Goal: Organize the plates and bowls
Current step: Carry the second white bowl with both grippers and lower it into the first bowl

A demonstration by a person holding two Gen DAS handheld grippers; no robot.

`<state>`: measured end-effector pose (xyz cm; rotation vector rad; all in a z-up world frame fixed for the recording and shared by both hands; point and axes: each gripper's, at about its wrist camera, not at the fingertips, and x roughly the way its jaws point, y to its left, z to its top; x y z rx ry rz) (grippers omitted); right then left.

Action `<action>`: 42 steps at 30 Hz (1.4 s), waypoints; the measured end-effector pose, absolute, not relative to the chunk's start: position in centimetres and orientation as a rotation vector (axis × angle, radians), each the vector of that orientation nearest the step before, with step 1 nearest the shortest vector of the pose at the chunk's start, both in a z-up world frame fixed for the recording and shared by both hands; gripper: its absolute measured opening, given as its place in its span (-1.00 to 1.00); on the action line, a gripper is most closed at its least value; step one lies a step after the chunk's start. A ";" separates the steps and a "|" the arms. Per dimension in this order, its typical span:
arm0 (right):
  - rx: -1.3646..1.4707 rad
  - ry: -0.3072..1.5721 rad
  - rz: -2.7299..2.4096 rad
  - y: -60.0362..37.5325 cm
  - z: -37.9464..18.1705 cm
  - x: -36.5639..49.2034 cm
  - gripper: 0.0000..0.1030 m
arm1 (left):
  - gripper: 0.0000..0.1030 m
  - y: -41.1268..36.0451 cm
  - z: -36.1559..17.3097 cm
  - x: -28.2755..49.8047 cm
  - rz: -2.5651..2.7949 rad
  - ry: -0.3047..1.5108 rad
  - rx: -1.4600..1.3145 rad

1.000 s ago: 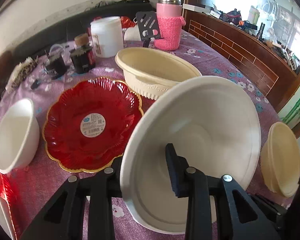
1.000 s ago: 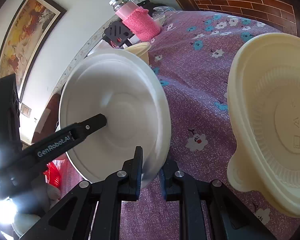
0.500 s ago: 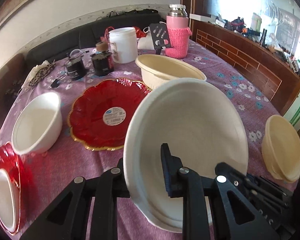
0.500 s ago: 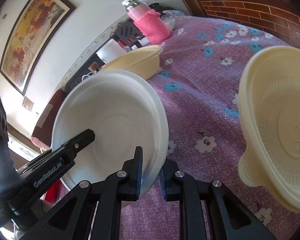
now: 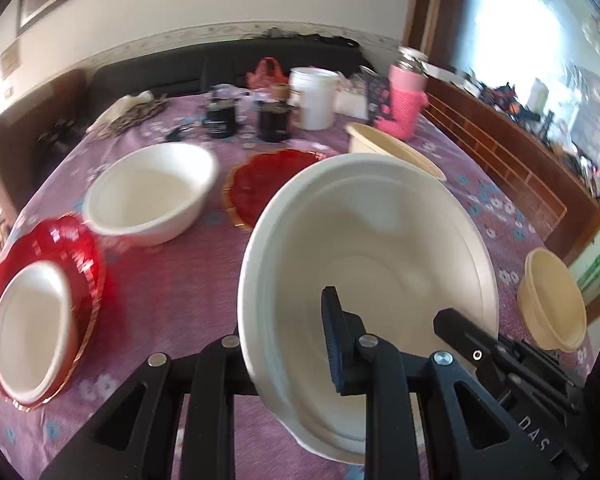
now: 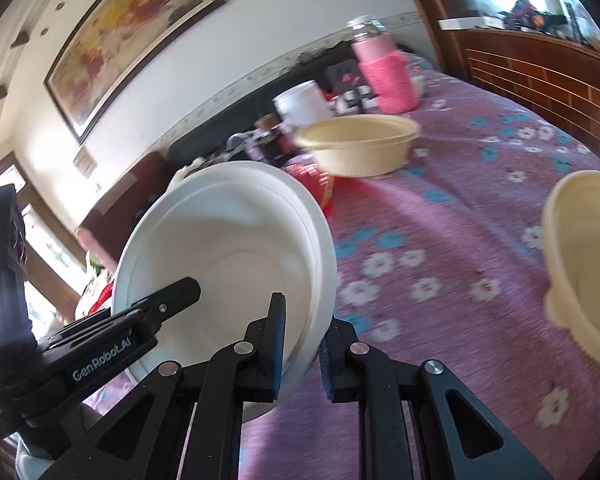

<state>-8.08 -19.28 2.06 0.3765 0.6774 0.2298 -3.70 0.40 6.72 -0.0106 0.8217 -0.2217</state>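
Observation:
A large white bowl (image 5: 380,240) hangs tilted above the purple flowered tablecloth (image 5: 172,300), held from two sides. My left gripper (image 5: 288,344) is shut on its near rim, one pad inside and the other finger behind the wall. My right gripper (image 6: 302,332) is shut on the opposite rim of the same bowl (image 6: 228,248). One of the right gripper's fingers (image 5: 460,328) reaches into the bowl in the left wrist view. A second white bowl (image 5: 152,196) sits on the cloth to the left, beside a red scalloped plate (image 5: 268,184).
At the near left, a red plate (image 5: 80,256) carries a small white bowl (image 5: 28,320). A big cream bowl (image 6: 360,144) stands behind and a small cream bowl (image 6: 588,264) at the right. A pink flask (image 5: 406,96), white jar (image 5: 314,96) and dark jars (image 5: 220,120) line the back.
The left jaws closed tighter on the rim. Both grippers rose and pulled back with the white bowl, rolling it more level. The left bowl and the near-left red plate came further into view.

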 end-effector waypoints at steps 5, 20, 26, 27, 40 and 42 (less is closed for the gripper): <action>0.308 0.671 0.292 -15.7 3.9 -8.8 -0.68 | -0.58 5.1 7.9 -5.6 -0.164 0.786 -0.116; 0.095 0.752 0.546 2.1 5.5 -7.0 -0.67 | -0.58 22.3 8.3 -8.1 0.130 0.737 -0.347; 0.059 0.821 0.571 6.7 3.8 -4.9 -0.67 | -0.57 26.3 6.7 -7.4 0.191 0.762 -0.399; 0.055 0.831 0.570 7.4 3.5 -4.4 -0.67 | -0.57 26.8 6.4 -7.0 0.194 0.772 -0.404; 0.031 0.880 0.551 9.5 3.0 -1.4 -0.67 | -0.18 28.1 5.2 -4.5 0.182 0.813 -0.425; 0.021 0.878 0.546 9.8 2.9 -1.4 -0.67 | -0.10 28.0 5.2 -4.3 0.186 0.814 -0.415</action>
